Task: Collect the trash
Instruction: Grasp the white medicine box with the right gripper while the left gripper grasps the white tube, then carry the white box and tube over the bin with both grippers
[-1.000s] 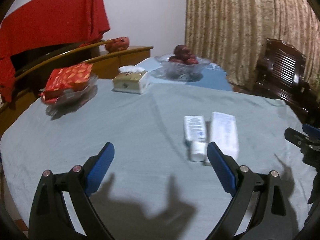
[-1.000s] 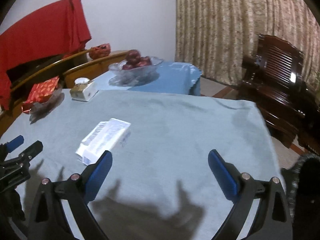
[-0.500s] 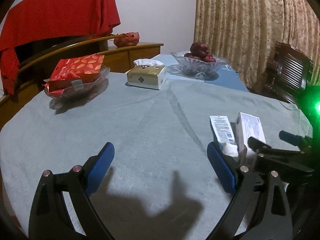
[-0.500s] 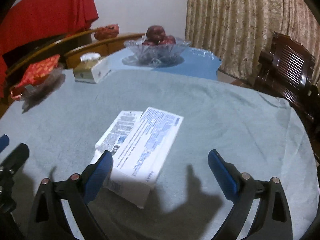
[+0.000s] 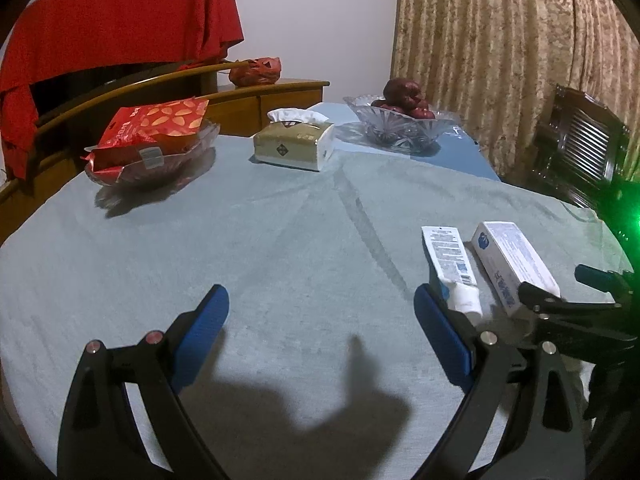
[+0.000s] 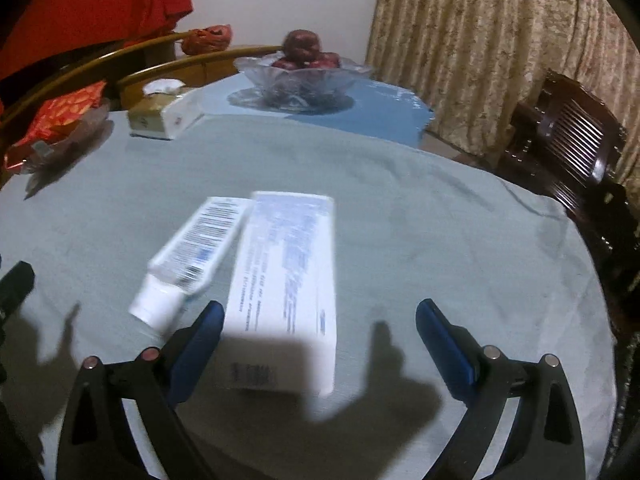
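A white carton [image 6: 284, 284] and a white tube [image 6: 192, 256] lie side by side on the grey-green tablecloth [image 6: 440, 240]. My right gripper [image 6: 318, 332] is open, and the near end of the carton lies between its blue fingers, the tube just left of them. In the left wrist view the tube [image 5: 450, 264] and carton [image 5: 510, 264] lie at the right, with the right gripper's fingers [image 5: 560, 306] around the carton's near end. My left gripper [image 5: 320, 332] is open and empty over bare cloth, left of the tube.
At the back of the table stand a glass dish with a red packet [image 5: 152, 136], a tissue box [image 5: 294, 144] and a glass bowl of red fruit [image 5: 402, 120]. A dark wooden chair [image 6: 568, 136] stands at the right, wooden furniture at the left.
My right gripper has moved forward so that the carton's near end now lies between its fingers. My left gripper has come slightly closer to the tube. Both stay open.
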Demonstrator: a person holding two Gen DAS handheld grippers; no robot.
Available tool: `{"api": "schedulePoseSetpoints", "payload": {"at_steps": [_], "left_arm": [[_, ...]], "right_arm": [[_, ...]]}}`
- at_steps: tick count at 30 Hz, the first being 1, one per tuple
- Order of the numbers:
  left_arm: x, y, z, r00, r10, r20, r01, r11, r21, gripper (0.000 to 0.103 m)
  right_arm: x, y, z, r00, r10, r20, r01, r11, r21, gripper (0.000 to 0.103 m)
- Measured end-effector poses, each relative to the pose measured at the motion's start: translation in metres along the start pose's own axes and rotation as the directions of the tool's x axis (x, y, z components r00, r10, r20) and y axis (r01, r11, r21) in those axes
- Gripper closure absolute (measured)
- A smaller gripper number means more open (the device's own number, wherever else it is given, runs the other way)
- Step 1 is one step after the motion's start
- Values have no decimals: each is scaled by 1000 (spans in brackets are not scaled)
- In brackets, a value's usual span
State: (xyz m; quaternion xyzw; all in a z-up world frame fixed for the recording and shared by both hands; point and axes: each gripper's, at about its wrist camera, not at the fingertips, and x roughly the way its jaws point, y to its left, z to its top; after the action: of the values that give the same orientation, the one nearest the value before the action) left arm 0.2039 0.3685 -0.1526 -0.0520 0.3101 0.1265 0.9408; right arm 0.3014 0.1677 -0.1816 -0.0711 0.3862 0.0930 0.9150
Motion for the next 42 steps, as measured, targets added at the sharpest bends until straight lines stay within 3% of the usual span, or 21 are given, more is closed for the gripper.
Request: {"api": "schedulePoseSetpoints", "payload": {"at_steps": [6, 8, 13, 18, 26, 28, 36, 42], "left_arm": [[-1, -14, 0, 1000, -11, 3, 11, 1000, 13, 12], [0, -16, 1, 1000, -13, -1, 13, 1000, 17, 12], [3, -22, 3, 1000, -20, -6, 20, 1000, 24, 12], [7, -37, 3, 999, -34, -17, 35, 999, 42, 12], [27, -83, 3, 993, -100, -70, 106, 991, 87, 13], [34, -93, 2, 990, -112, -90, 121, 988, 100, 22], [64, -108, 1, 974, -106, -200, 128, 987, 101, 32], [75, -113, -1, 958, -116, -261, 147, 984, 104, 65]], "right_arm": [[9, 7, 8, 998, 69, 13, -69, 997, -28, 10], [13, 12, 11, 997, 77, 6, -76, 996, -47, 15], [25, 7, 13, 990, 133, -44, -134, 990, -32, 49], [20, -5, 8, 989, 146, -35, -147, 989, -22, 49], [7, -46, 12, 996, 94, -5, -94, 995, 19, 49], [5, -53, 13, 996, 86, 3, -86, 996, 18, 49], [4, -64, 11, 997, 80, 12, -80, 996, 29, 49], [6, -64, 8, 996, 84, 6, -84, 996, 27, 49]]}}
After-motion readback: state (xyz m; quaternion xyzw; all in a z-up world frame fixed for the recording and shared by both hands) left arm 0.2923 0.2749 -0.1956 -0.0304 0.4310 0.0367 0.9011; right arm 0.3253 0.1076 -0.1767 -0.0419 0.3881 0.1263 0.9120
